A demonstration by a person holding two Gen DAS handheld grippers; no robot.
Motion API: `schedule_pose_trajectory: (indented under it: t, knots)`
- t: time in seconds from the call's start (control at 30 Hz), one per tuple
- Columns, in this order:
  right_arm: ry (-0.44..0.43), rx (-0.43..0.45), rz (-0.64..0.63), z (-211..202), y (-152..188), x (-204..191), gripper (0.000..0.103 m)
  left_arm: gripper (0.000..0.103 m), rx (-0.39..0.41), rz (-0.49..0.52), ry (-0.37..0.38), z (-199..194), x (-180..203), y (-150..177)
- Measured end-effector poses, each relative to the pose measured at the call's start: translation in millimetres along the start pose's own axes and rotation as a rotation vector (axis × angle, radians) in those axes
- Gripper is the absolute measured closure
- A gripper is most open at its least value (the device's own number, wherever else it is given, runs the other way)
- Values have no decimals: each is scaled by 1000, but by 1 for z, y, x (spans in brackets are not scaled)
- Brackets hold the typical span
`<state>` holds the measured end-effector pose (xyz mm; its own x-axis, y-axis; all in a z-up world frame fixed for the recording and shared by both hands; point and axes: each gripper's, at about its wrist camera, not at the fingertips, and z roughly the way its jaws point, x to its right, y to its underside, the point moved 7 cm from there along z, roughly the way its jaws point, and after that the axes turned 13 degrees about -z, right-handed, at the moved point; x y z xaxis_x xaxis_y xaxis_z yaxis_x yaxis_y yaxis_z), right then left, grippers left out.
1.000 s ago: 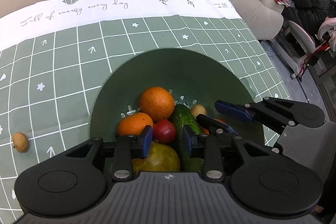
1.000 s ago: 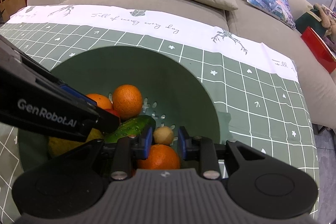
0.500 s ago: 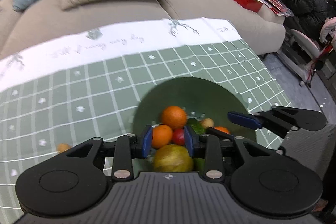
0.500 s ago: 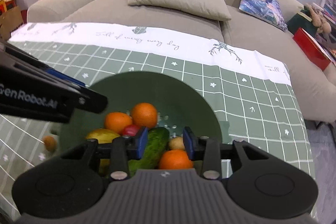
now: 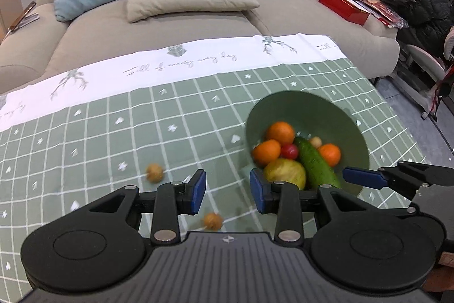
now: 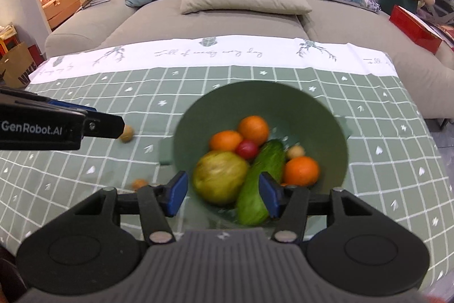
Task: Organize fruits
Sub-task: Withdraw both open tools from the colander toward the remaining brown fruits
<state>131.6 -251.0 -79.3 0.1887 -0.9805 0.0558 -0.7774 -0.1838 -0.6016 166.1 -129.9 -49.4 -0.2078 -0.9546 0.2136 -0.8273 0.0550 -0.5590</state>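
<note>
The green bowl [image 6: 326,115] on the desk holds oranges, a cucumber [image 6: 262,178] and other fruit. Two small brown fruits [image 5: 154,172] are seen loose left of the bowl, nearer the left gripper [image 5: 227,190] than the right gripper [image 6: 222,195]. Both sets of fingers are opening, with nothing gripped

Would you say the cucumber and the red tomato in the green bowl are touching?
Touching. In the right wrist view the cucumber lies against the red tomato with no gap visible between them, though motion blur softens the edges; the left wrist view agrees.
</note>
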Motion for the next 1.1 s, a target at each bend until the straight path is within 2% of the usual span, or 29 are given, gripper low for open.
schedule_pose_trajectory:
  t: [0.23, 0.47, 0.7, 0.77, 0.93, 1.1]
  knots:
    - [-33, 46, 5, -12, 6, -30, 51, 61, 5, -43, -32, -13, -35, 27]
    - [-96, 110, -71, -20, 2, -68, 52, 61, 8, -64, -74, -17, -61, 45]
    - [-125, 58, -148, 4, 6, -94, 64, 61, -11, -80, -43, -13, -70, 51]
    - [-124, 49, -161, 13, 5, -97, 71, 61, -27, -94, -42, -8, -73, 52]
    - [-111, 17, -207, 39, 5, -106, 74, 63, -51, -131, -30, 2, -83, 52]
    - [-95, -12, -230, 61, 5, -109, 75, 63, -68, -120, -33, 14, -88, 50]
